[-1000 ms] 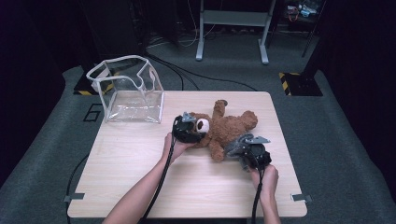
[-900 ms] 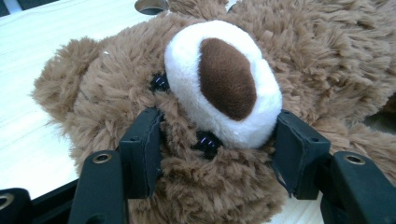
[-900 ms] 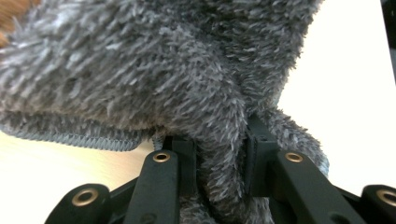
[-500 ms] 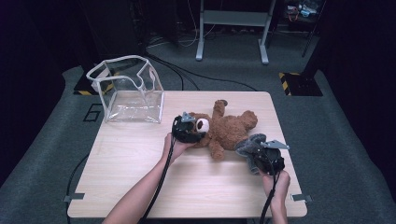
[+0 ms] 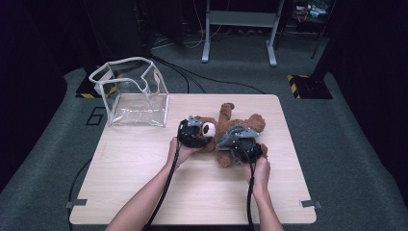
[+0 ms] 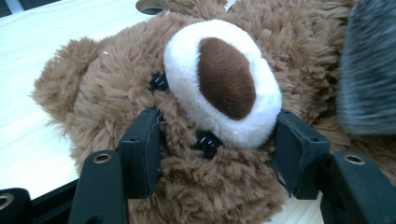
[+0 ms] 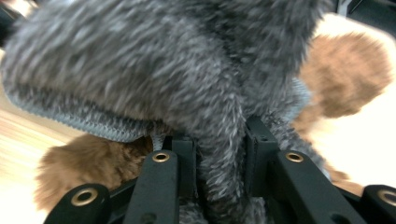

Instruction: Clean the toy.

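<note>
Left gripper [image 6: 217,140] clamped on teddy bear [image 5: 226,126] head at the snout, right gripper [image 7: 219,154] clamped on grey knit garment [image 7: 154,70] over bear's body, on surface [image 5: 144,173].

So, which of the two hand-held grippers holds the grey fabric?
The right hand-held gripper: its jaws pinch the grey fuzzy garment. The left hand-held gripper grips the teddy bear at the head.

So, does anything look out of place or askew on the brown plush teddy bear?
Yes: the grey knitted garment is bunched on the brown plush teddy bear, which lies flat; the right gripper pinches a fold.
</note>
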Demonstrator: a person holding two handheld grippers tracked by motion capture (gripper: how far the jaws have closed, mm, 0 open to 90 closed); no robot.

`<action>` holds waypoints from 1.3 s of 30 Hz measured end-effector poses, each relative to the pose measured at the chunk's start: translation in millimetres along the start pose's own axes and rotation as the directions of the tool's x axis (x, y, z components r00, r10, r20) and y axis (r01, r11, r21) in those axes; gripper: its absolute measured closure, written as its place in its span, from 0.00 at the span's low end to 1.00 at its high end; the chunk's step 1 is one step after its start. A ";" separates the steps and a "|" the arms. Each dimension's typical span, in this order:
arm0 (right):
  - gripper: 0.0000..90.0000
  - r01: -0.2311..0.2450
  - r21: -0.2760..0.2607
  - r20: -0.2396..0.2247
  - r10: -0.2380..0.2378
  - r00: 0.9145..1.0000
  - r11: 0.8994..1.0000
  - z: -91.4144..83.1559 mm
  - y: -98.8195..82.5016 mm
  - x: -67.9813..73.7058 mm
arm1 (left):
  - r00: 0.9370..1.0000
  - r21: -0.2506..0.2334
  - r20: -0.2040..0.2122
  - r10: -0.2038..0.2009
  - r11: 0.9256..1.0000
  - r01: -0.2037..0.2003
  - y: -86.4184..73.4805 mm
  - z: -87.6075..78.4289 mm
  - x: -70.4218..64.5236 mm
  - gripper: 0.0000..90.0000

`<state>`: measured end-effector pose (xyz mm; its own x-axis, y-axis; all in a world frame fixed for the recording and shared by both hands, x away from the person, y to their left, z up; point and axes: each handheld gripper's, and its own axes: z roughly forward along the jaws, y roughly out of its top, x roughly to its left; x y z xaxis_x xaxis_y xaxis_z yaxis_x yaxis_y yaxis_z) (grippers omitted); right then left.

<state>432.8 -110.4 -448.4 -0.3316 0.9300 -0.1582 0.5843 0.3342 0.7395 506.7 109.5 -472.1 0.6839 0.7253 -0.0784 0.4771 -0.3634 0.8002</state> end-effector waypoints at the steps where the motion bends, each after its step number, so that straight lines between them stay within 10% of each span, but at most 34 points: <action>1: 0.79 0.003 0.001 0.004 -0.003 1.000 1.000 2.0 -3.7 1.1 | 1.000 -0.001 0.001 0.001 1.000 -0.001 -0.3 0.3 -0.4 0.44; 14: 0.80 0.018 0.190 -0.025 -0.014 1.000 0.982 9.3 -44.2 -8.3 | 1.000 -0.006 0.007 -0.003 1.000 0.003 -1.7 0.6 -0.3 0.44; 20: 0.79 -0.122 0.043 -0.125 0.126 0.984 0.992 -25.2 -39.9 -28.5 | 1.000 -0.011 0.005 -0.014 1.000 0.014 -1.9 0.8 1.2 0.44; 26: 0.79 -0.100 -0.080 -0.110 0.091 0.990 0.992 -46.5 -8.7 -27.1 | 1.000 -0.007 0.001 -0.012 1.000 0.012 -1.7 0.8 0.1 0.44; 39: 0.79 0.001 0.061 -0.019 0.000 1.000 0.998 2.3 -17.1 -0.6 | 1.000 -0.008 0.001 -0.005 1.000 0.005 -2.0 0.9 -1.1 0.44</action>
<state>424.7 -116.4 -462.5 -0.3457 0.9269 -0.1460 0.6283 0.3442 0.6977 505.5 108.9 -474.1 0.6821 0.7265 -0.0829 0.4761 -0.3551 0.8045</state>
